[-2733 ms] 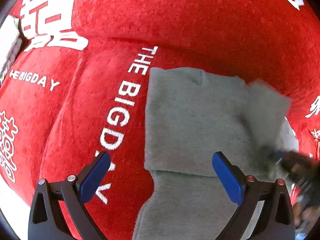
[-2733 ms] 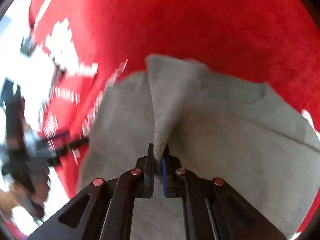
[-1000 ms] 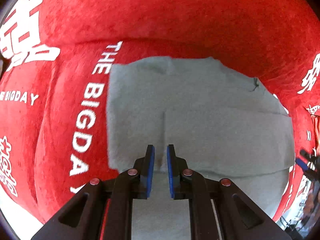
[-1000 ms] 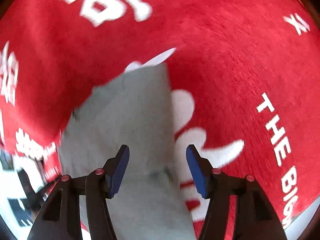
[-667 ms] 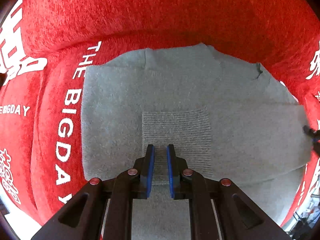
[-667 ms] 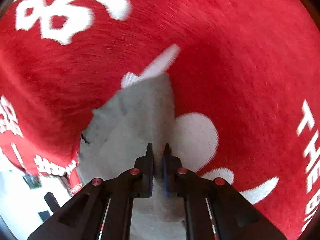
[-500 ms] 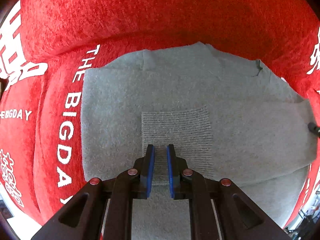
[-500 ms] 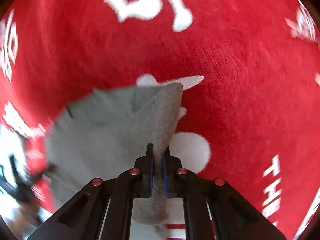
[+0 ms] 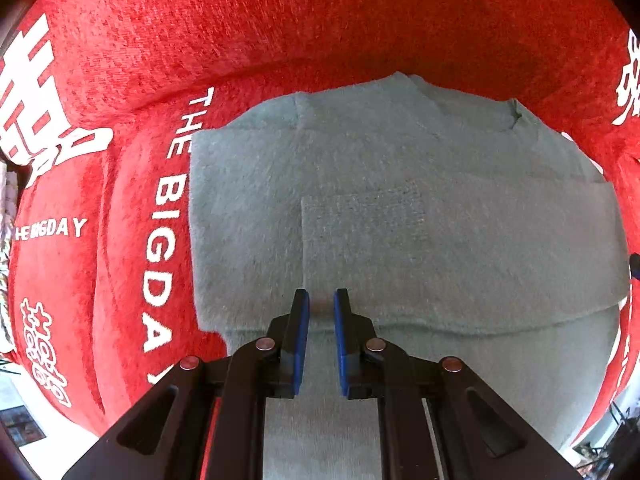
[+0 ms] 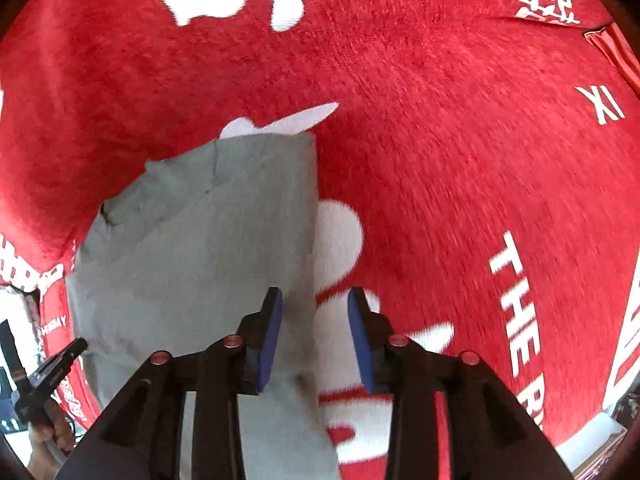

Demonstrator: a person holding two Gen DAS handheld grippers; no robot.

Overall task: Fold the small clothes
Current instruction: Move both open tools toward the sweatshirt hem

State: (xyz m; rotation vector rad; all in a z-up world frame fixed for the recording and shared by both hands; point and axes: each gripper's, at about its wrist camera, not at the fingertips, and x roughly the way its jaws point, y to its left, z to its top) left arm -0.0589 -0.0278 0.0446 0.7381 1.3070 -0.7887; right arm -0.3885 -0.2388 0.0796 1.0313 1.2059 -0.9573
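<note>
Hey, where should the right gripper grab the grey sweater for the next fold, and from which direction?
Probably the grey sweater at its straight side edge, which lies flat on the red blanket. Come straight down with one finger over the knit and one over the blanket, then pinch. The right gripper already straddles that edge; its jaws have just opened, and its pads do not grip it.

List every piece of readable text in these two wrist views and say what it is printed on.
"THE BIGDAY": white, on the red blanket, beside the grey garment.
"HE BIGDAY": smaller repeat on the blanket, first letter cut off.
"THE": blanket, right wrist view; the rest runs out of frame.
Large white Chinese characters on the blanket: partly cropped, not readable.
The garment shows no text.
</note>
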